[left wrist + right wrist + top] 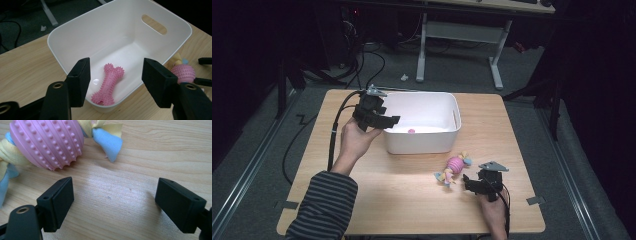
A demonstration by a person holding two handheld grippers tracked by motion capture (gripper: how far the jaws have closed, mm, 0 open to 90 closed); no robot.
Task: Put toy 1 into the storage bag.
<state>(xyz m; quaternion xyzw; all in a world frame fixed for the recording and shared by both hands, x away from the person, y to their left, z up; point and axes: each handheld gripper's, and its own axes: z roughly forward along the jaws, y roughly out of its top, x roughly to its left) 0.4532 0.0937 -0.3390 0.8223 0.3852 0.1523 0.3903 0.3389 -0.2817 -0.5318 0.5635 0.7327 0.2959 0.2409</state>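
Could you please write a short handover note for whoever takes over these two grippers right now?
Left gripper: open, empty, above the white bin.
Right gripper: open, empty, low over the table, just short of the pink ball toy.
Done: pink bone toy lies inside the bin.
Left: the ball toy, with its cloth tails, lies on the table beside the bin; likely grasp it and bin it next.

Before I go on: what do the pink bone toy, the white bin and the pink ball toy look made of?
Pink spiked bone toy: probably soft rubber, matte, with moulded nubs. White rectangular bin: looks like rigid plastic, smooth, slight sheen, with a cut-out handle. Pink studded ball toy: rubbery shell, with yellow and blue strips that look like fabric knotted through it.
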